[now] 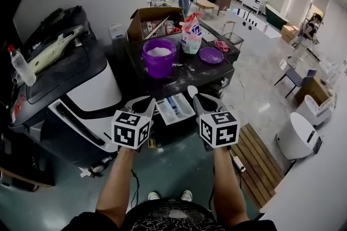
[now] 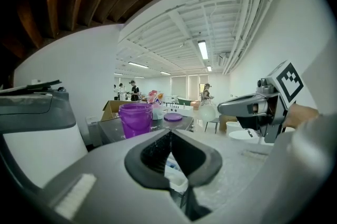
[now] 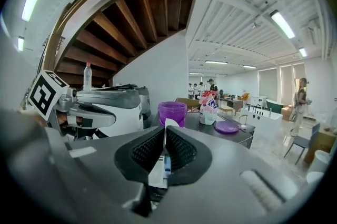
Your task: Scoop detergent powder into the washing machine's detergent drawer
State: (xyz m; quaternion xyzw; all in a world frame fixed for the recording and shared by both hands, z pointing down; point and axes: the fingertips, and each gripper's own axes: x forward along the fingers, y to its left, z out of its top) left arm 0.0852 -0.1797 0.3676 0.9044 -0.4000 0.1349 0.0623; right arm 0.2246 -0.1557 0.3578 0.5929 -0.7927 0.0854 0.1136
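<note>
**A:** What closes in the left side?

**B:** A tall black-and-white machine (image 1: 92,89), with a plastic bottle (image 1: 20,66) on top at its far left. Its white flank runs just beside the left gripper (image 1: 147,101).

**A:** And straight ahead?

**B:** The near edge of a dark surface (image 1: 201,76). The detergent drawer (image 1: 174,108) stands open from the dark front under that edge, jutting toward the person. It lies between the two grippers and touches neither. Farther back on the surface is a purple bucket (image 1: 159,59) with white powder inside. A detergent bag (image 1: 191,36) stands just right of it. A purple lid (image 1: 211,55) lies flat, further right again.

**A:** Where is there room to move?

**B:** The floor (image 1: 179,167) near the person's shoes is open. Right of the right gripper (image 1: 201,98) the floor runs to wooden decking (image 1: 263,156), and a white round bin (image 1: 295,138) stands beyond that.

**A:** How are the arms set?

**B:** The left forearm (image 1: 116,186) and the right forearm (image 1: 227,189) reach forward side by side, roughly parallel. The marker cubes face up and both sets of jaws point at the surface's near edge. The left gripper's jaws meet at their tips with nothing between them. The right gripper's jaws are closed to a thin slit, also holding nothing, and the drawer shows through the slit.
</note>
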